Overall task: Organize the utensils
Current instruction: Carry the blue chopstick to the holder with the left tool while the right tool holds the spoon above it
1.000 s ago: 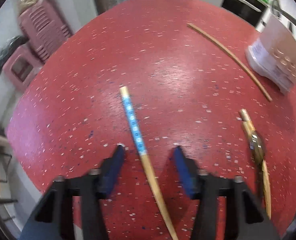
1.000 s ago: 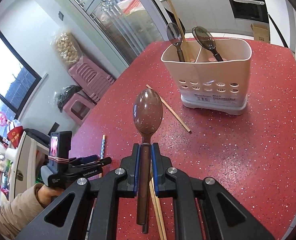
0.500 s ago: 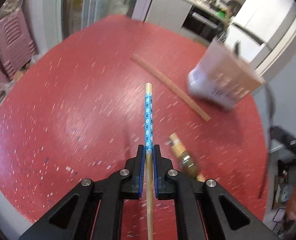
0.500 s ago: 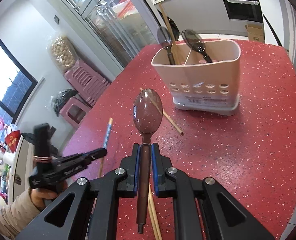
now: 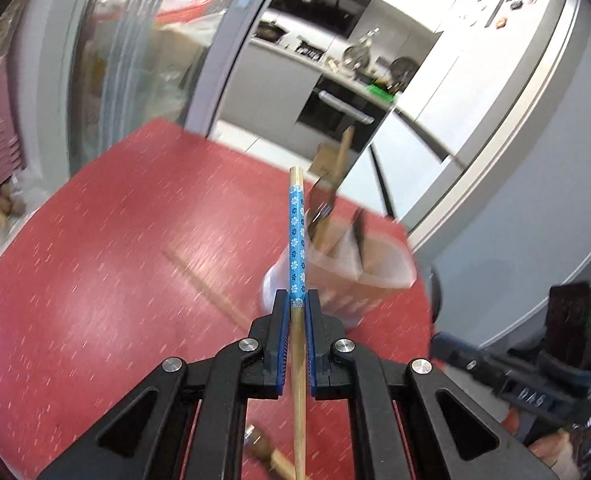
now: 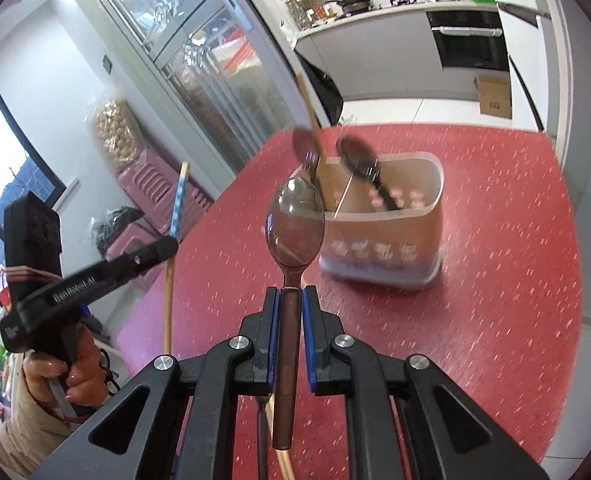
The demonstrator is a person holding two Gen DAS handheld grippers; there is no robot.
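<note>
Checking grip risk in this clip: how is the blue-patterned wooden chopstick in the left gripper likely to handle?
The blue-patterned wooden chopstick probably stays stiff: it juts straight from the left gripper without sagging. It looks light, being so thin. Clamped at a single spot with long ends either side, it might pivot or slip if knocked against the beige plastic utensil holder.

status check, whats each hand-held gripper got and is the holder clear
Left hand-held gripper shut on blue-patterned chopstick. Right hand-held gripper shut on brown spoon. Utensil holder ahead, two spoons and a chopstick inside. Loose chopstick on table.

Left claw (image 5: pixel 296 312) and right claw (image 6: pixel 291 304) are both clamped, raised above the table.
</note>
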